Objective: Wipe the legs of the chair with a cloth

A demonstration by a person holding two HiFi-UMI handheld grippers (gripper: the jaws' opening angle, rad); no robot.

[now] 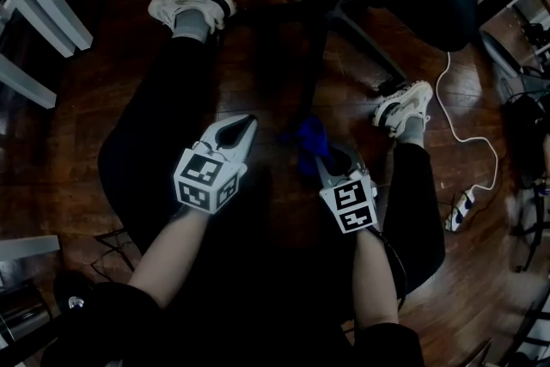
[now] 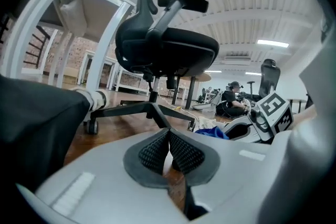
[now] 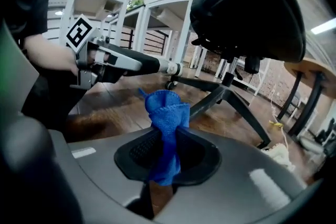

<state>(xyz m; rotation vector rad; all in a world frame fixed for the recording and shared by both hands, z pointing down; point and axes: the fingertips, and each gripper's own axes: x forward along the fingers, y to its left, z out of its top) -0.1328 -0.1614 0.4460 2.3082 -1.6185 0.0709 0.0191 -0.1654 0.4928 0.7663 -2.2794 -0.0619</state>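
Observation:
A black office chair (image 2: 168,47) stands on a star base whose dark legs (image 3: 231,99) spread over the wooden floor; one leg ends in a caster (image 2: 92,126). My right gripper (image 3: 167,144) is shut on a bunched blue cloth (image 3: 167,115), held in the air short of the legs. The blue cloth (image 1: 309,137) shows above the right gripper (image 1: 331,161) in the head view. My left gripper (image 2: 169,150) is shut with nothing between its pads, level and apart from the chair; the left gripper (image 1: 241,133) sits over the person's left knee.
The person sits on the floor, shoes (image 1: 193,9) out towards the chair base (image 1: 344,9). White table legs (image 1: 43,4) stand at the left. A white cable (image 1: 468,133) with a plug strip lies on the floor at the right. Desks and a seated person (image 2: 231,102) fill the far room.

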